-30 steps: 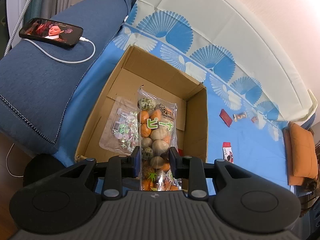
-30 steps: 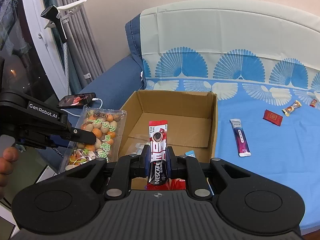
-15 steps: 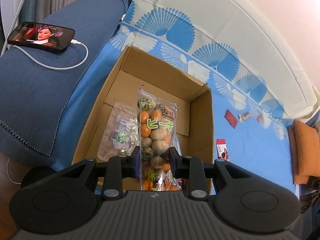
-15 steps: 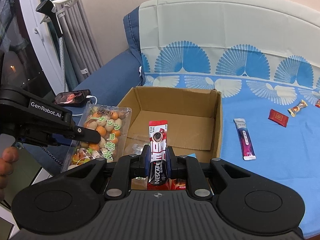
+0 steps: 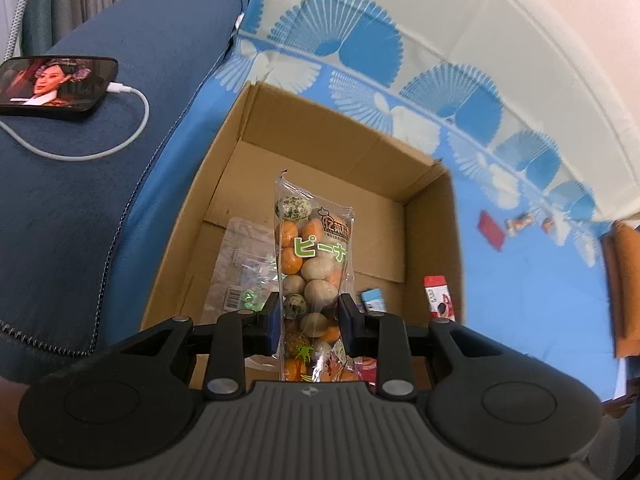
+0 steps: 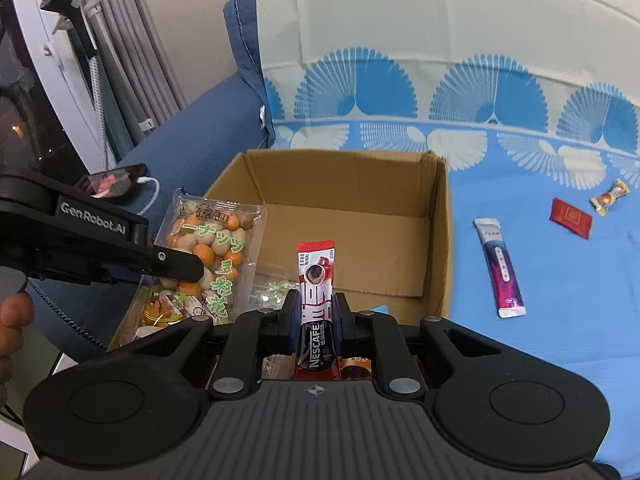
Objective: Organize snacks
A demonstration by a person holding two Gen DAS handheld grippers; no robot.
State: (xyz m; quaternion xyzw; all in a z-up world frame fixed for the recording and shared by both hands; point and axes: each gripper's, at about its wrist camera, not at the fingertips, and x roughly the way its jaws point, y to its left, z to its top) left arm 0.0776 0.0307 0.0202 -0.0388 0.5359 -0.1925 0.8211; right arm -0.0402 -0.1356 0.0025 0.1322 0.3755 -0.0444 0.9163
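My left gripper (image 5: 308, 312) is shut on a clear bag of coated peanuts (image 5: 312, 256) and holds it upright over the open cardboard box (image 5: 320, 128). The same bag (image 6: 212, 248) and left gripper (image 6: 172, 266) show in the right wrist view at the box's left wall. My right gripper (image 6: 316, 312) is shut on a red Nescafe stick (image 6: 316, 280), held upright above the box's (image 6: 436, 240) near edge. A clear candy packet (image 5: 244, 264) lies on the box floor.
The box sits on a blue fan-print sheet (image 6: 560, 280). A purple stick (image 6: 500, 268), a red packet (image 6: 570, 216) and a wrapped candy (image 6: 610, 196) lie on it to the right. A phone (image 5: 56, 84) with its cable lies on the blue sofa arm.
Both grippers have moved closer to the box with their loads. The peanut bag now hangs further over the box's inside.
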